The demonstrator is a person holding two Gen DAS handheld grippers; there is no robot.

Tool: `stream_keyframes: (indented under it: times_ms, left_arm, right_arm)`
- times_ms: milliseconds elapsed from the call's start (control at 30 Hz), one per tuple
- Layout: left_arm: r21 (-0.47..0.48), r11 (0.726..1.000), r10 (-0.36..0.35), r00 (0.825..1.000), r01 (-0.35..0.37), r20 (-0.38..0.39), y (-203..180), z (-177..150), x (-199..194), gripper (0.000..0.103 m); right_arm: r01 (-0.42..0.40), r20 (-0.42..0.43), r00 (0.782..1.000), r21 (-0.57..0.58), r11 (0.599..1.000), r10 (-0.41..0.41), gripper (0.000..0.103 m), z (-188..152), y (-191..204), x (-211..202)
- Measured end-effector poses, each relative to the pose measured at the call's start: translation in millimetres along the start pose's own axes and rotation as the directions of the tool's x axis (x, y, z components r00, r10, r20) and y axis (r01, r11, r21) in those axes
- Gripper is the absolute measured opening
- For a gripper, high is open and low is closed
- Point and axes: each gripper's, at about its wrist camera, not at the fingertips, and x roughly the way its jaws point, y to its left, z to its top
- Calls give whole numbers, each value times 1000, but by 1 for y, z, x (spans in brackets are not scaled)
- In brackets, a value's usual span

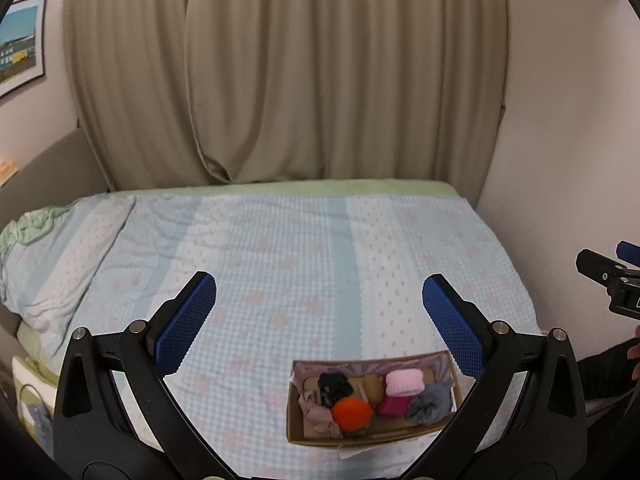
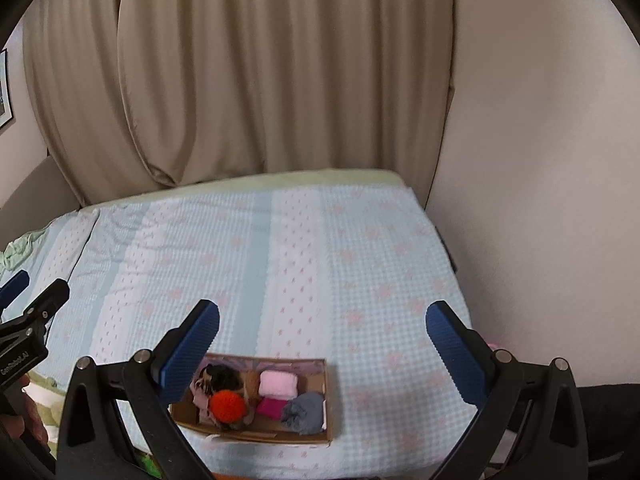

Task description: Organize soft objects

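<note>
A shallow cardboard box (image 1: 296, 436) (image 2: 326, 384) lies near the front edge of the bed. It holds an orange knitted ball (image 1: 352, 414) (image 2: 226, 406), a black item (image 1: 334, 386) (image 2: 222, 376), a pale pink folded cloth (image 1: 404, 383) (image 2: 278, 384), a magenta piece (image 1: 394, 406) (image 2: 270, 407), a grey cloth (image 1: 430, 402) (image 2: 302, 412) and a beige cloth (image 1: 318, 416). My left gripper (image 1: 320, 316) hovers open above and behind the box. My right gripper (image 2: 322, 340) is also open, raised over the box, with nothing between its fingers.
The bed (image 1: 280, 248) carries a light blue checked cover with pink patterns, rumpled at the left. Beige curtains (image 1: 280, 68) hang behind it. A plain wall (image 2: 540, 160) borders the right side. A framed picture (image 1: 20, 44) hangs at the left. The other gripper shows at each view's edge.
</note>
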Motion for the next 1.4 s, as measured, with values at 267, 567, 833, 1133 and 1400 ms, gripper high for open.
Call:
stream_keyframes:
  times_ms: [267, 567, 833, 1133, 1400]
  left_arm:
    - [-11, 1000, -7, 1000, 7, 18, -7, 2, -5, 103]
    - [-10, 1000, 1, 1000, -1, 14, -8, 3, 0, 103]
    - [-2, 1000, 9, 1000, -9, 14, -11, 3, -2, 103]
    - [-3, 1000, 8, 1000, -8, 10, -9, 5, -1, 103]
    - [-2, 1000, 13, 1000, -13, 11, -8, 6, -1, 103]
  right_arm:
    - [14, 32, 999, -2, 1000, -14, 103, 3, -9, -5]
    - [10, 39, 999, 6, 1000, -10, 103, 5, -14, -2]
    - [-4, 43, 999, 7, 1000, 4, 103, 5, -16, 2]
    - [-13, 45, 999, 5, 1000, 13, 103, 6, -15, 2]
    - [-17, 49, 999, 5, 1000, 16, 103, 8, -15, 2]
